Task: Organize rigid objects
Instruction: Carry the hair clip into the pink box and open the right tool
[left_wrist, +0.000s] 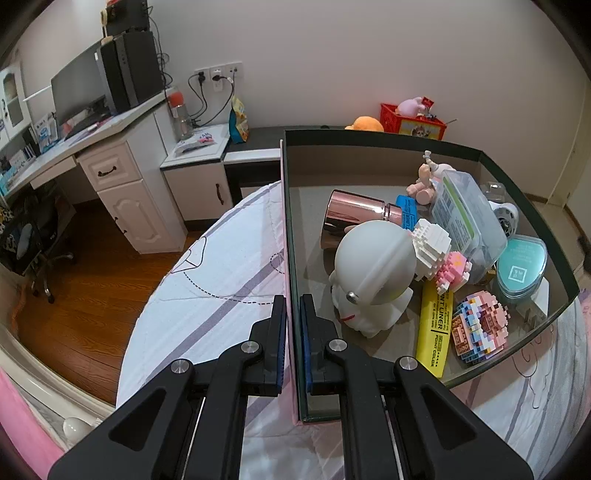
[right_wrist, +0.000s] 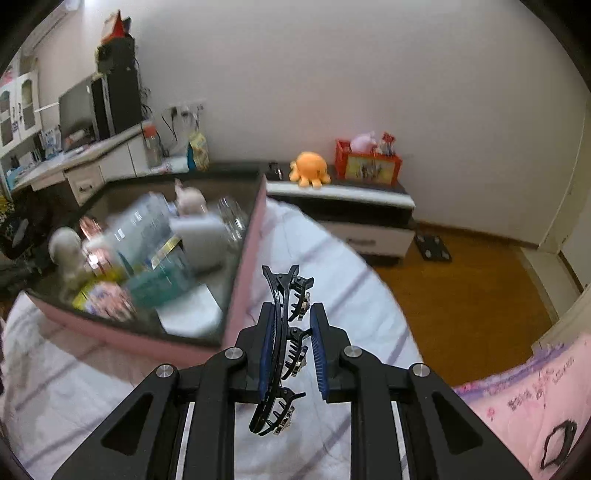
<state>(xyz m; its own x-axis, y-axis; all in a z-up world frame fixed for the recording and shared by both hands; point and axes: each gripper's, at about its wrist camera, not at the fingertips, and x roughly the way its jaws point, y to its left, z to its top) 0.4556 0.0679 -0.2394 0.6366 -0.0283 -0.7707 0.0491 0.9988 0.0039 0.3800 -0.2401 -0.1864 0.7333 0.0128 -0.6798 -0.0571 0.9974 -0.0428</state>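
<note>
Hair clip (right_wrist: 286, 347), black and toothed, held upright between the right gripper (right_wrist: 291, 325) fingers above the bed (right_wrist: 351, 280), box (left_wrist: 406, 146) of toys just left, its near wall pinched by the closed left gripper (left_wrist: 293, 314) fingers, white astronaut figure (left_wrist: 373, 273) inside.

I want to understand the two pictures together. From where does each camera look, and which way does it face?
Left wrist: sits on the left gripper, which is clamped on the wall of the pink-sided storage box, and looks into it at the white round-headed figurine; only black fingers show.
Right wrist: sits on the right gripper, above the striped white bedsheet beside the box, facing the wall; its fingers hold a black toothed hair clip.
Shared: box, figurine, orange plush octopus.
</note>
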